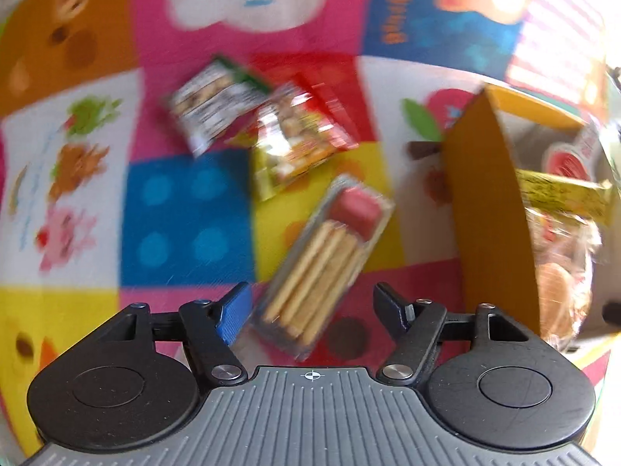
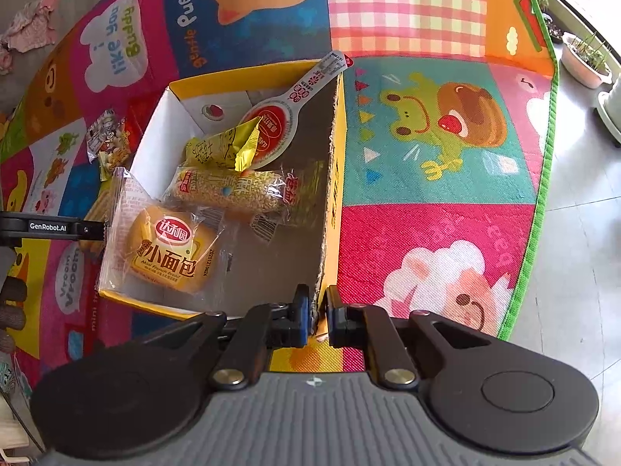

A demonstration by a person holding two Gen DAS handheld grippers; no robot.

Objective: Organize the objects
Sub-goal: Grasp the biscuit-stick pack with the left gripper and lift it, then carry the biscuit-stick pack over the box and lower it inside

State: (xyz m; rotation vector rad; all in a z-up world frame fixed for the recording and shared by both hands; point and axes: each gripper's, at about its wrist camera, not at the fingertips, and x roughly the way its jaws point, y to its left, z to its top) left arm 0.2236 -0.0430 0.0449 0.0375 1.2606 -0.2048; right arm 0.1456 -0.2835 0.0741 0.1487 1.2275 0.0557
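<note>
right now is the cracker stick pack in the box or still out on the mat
Out. The cracker stick pack lies on the mat, left of the yellow box, below the open left gripper.

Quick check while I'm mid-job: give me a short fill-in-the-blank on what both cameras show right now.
1. The right gripper is shut on the wall of the ____.
2. The bread roll lies ____ the box.
3. The breadstick pack lies on the ____.
4. The left gripper is ____.

Missing words: box; inside; mat; open
</note>
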